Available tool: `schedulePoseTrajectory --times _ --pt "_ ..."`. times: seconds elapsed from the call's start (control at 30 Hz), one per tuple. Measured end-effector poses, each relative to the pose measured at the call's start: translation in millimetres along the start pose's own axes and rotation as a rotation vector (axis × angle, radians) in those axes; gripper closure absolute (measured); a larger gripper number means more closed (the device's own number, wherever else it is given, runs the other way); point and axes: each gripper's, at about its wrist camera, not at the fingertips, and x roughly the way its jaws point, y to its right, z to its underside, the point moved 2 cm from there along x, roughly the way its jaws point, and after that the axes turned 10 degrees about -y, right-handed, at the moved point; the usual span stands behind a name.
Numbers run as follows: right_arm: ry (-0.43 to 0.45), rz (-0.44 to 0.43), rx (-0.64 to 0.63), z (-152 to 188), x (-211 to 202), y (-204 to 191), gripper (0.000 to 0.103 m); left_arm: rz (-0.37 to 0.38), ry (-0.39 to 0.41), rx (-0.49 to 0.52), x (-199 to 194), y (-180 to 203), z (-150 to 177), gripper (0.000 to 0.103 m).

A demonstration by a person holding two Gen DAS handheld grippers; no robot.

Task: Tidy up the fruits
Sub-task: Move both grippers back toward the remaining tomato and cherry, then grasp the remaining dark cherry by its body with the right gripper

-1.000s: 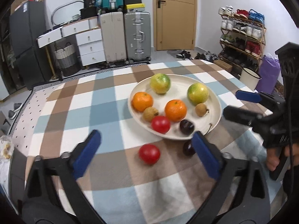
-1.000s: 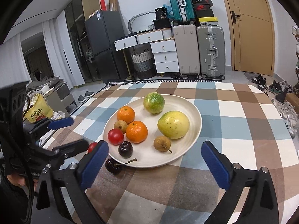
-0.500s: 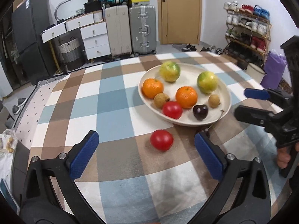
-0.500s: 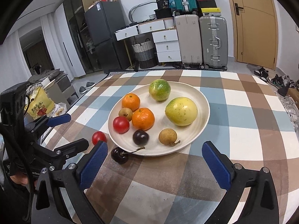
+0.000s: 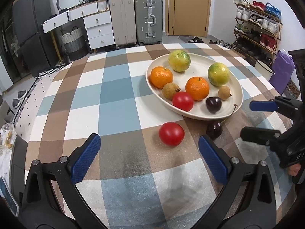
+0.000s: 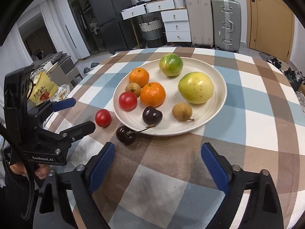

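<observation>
Two fruits lie off the plate [image 6: 215, 114] on the checked surface [image 6: 257, 118]: a red tomato [image 5: 171, 133] and a dark cherry [image 6: 125, 134] with its stem reaching up over the plate's near rim. Everything else, the two oranges, two green-yellow fruits, two small brown ones, another tomato and another cherry, already sits in the plate.

The loose cherry lies just ahead of the right gripper [image 6: 158, 166], a little toward its left jaw, close against the plate's edge. Its stem runs away from the jaws, slanting toward the plate, so the round body is what faces them. The right jaws are fairly wide but closing, with nothing between them yet; the cherry is beyond the tips.

The loose tomato lies ahead of the left gripper [image 5: 148, 158], slightly toward its right jaw and clear of the plate. Those jaws stand wide and empty. Being round, the tomato offers no axis to line up with.

Both grippers tilt steeply down toward the surface, side by side, each held low by a hand at its grip. Each looks nearer to its own fruit: the right to the cherry, the left to the tomato. I would judge the cherry the trickier grab, since it is tight against the rim.
</observation>
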Motion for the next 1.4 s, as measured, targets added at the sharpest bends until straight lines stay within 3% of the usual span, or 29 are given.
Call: schedulePoseTrajectory --times 0.5,0.77,0.93,1.03,1.33,1.4 --pt "-0.046 0.036 -0.114 -5.7 30.3 -42.0 0.041 -0.003 -0.002 -0.016 -0.7 -4.9 -0.7 0.001" --pt "-0.048 0.055 -0.109 -13.5 37.1 -48.5 0.044 0.006 0.01 -0.045 -5.1 -12.5 -1.6 0.001" --pt "-0.042 0.073 -0.081 -13.7 36.1 -45.5 0.055 0.003 -0.004 -0.055 -3.2 -14.1 -0.7 0.001" --pt "-0.039 0.041 -0.074 -13.9 35.0 -44.2 0.067 0.003 -0.008 -0.053 -2.2 -14.0 -0.2 0.001" --pt "-0.034 0.034 -0.081 -15.5 38.8 -49.9 0.068 0.01 -0.021 -0.045 1.8 -13.1 0.2 0.001" --pt "-0.028 0.038 -0.079 -15.6 39.3 -49.0 0.074 0.008 -0.019 -0.042 1.7 -13.1 -0.2 0.001"
